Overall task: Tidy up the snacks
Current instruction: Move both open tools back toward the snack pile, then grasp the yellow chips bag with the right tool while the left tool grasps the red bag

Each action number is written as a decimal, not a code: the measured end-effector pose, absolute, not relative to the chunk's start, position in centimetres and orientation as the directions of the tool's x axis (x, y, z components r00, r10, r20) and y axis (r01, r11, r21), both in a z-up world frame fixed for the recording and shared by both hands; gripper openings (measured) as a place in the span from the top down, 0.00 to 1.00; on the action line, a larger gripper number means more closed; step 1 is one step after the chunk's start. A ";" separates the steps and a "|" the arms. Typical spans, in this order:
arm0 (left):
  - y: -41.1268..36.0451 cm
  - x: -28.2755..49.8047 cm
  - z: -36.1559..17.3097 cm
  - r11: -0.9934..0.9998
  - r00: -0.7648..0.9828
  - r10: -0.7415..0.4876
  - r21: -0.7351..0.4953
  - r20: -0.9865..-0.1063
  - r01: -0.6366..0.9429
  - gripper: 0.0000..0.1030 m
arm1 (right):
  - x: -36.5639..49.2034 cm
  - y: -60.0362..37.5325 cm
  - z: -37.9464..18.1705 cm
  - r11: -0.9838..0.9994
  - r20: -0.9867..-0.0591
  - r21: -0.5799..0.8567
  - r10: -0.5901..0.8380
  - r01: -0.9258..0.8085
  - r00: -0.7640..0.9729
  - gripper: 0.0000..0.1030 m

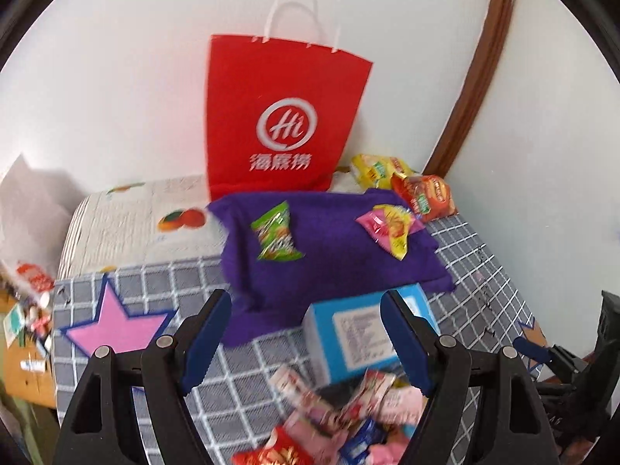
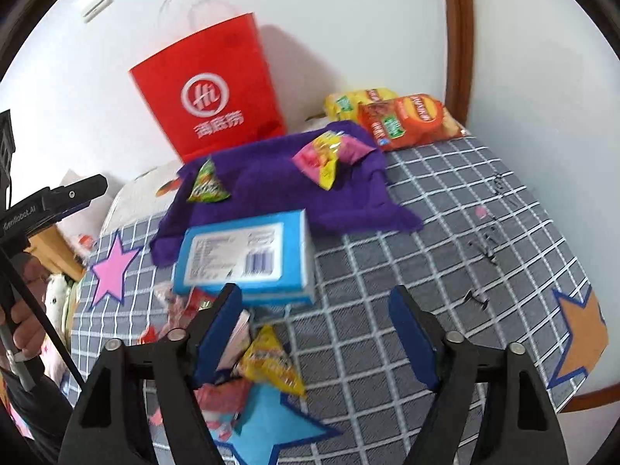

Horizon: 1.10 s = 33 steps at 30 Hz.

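Observation:
A purple cloth (image 1: 333, 240) (image 2: 271, 186) lies on the checked bed cover, with a green snack packet (image 1: 276, 232) (image 2: 207, 184) and a pink and yellow packet pile (image 1: 391, 226) (image 2: 329, 155) on it. A blue box (image 1: 360, 333) (image 2: 248, 255) lies in front of the cloth. A heap of small snack packets (image 1: 341, 418) (image 2: 217, 348) sits near me, with a yellow packet (image 2: 271, 364) at its edge. My left gripper (image 1: 306, 321) is open and empty above the heap. My right gripper (image 2: 316, 310) is open and empty over the bed cover.
A red paper bag (image 1: 283, 116) (image 2: 213, 89) stands against the white wall behind the cloth. Yellow and orange chip bags (image 1: 422, 190) (image 2: 407, 118) lie in the back corner. The bed edge drops off on the left toward a cluttered wooden table (image 1: 27, 329).

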<state>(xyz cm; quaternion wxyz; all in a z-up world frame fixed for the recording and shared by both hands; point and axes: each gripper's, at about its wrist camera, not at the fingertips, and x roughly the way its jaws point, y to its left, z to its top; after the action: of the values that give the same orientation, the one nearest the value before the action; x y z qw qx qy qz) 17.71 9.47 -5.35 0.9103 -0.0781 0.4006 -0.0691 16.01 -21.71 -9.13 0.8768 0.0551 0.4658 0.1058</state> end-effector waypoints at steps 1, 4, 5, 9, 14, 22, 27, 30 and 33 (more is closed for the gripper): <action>9.9 17.2 -5.6 0.978 0.666 -0.183 -0.201 -0.723 0.051 0.24 | 15.6 -21.3 -9.5 0.969 -0.808 0.195 0.247 -0.152 0.534 0.31; 11.1 15.5 -6.6 0.978 0.654 -0.169 -0.209 -0.738 0.018 0.24 | 14.5 -20.1 -10.5 0.958 -0.815 0.201 0.280 -0.206 0.507 0.37; 11.4 15.1 -6.9 0.977 0.650 -0.169 -0.212 -0.741 0.012 0.24 | 14.1 -19.5 -11.2 0.952 -0.820 0.199 0.291 -0.231 0.493 0.38; 12.1 13.1 -8.1 0.979 0.633 -0.153 -0.202 -0.759 -0.005 0.24 | 13.2 -18.1 -13.7 0.938 -0.838 0.186 0.306 -0.291 0.452 0.38; 13.1 10.6 -9.4 0.986 0.625 -0.097 -0.161 -0.775 -0.046 0.24 | 13.2 -16.9 -16.3 0.929 -0.855 0.152 0.294 -0.337 0.426 0.38; 14.4 8.9 -12.4 0.974 0.589 -0.114 -0.208 -0.800 -0.094 0.24 | 14.5 -15.7 -19.1 0.910 -0.871 0.174 0.321 -0.376 0.371 0.38; 13.6 8.6 -14.0 0.975 0.567 -0.127 -0.209 -0.814 -0.081 0.24 | 14.0 -15.9 -19.4 0.906 -0.861 0.187 0.337 -0.379 0.382 0.59; 12.9 8.8 -15.0 0.977 0.554 -0.145 -0.208 -0.820 -0.053 0.24 | 13.2 -17.0 -18.8 0.911 -0.856 0.199 0.341 -0.361 0.390 0.60; 12.1 9.3 -16.3 0.974 0.541 -0.170 -0.223 -0.823 -0.033 0.24 | 12.4 -18.2 -18.2 0.921 -0.849 0.191 0.329 -0.340 0.413 0.60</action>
<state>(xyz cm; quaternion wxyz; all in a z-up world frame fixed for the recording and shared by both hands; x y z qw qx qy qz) 9.30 12.15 -16.25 0.8714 -0.1061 0.4773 -0.0394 12.37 -18.21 -18.21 0.8404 -0.0055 0.5041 0.1991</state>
